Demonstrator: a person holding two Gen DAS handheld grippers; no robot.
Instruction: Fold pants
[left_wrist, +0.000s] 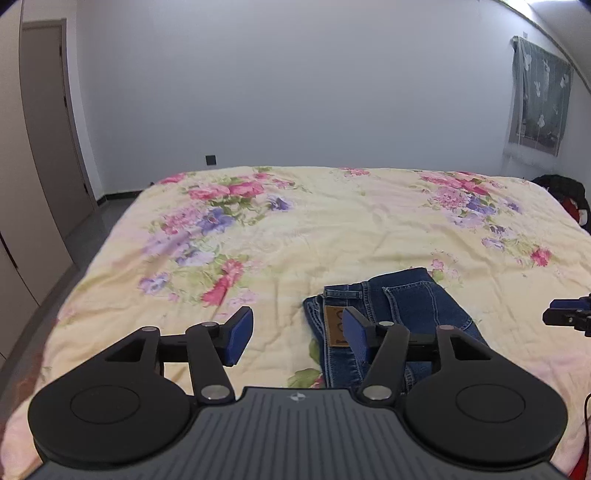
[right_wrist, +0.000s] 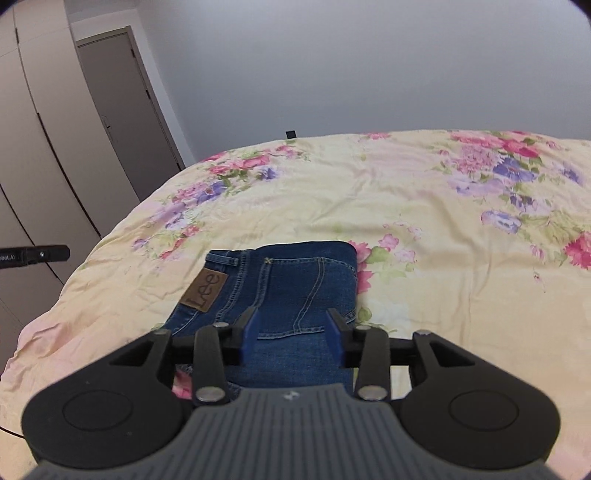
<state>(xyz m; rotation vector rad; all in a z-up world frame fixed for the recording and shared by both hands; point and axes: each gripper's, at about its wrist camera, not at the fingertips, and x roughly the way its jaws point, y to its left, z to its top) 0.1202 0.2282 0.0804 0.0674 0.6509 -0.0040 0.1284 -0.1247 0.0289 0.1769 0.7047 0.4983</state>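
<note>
Low in the centre of both views, the folded pants (right_wrist: 280, 295) lie on the bed (right_wrist: 424, 229), both grippers' fingers (left_wrist: 242, 341) parted and empty above them, so pulling clear without snagging denim looks wisest.

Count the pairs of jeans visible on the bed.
1: folded jeans lying on the floral bedspread near its front edge, below both raised grippers. No others show.

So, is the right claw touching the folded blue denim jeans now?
Apart. The right wrist view shows the right claw open above the jeans, nothing between its pads.
</note>
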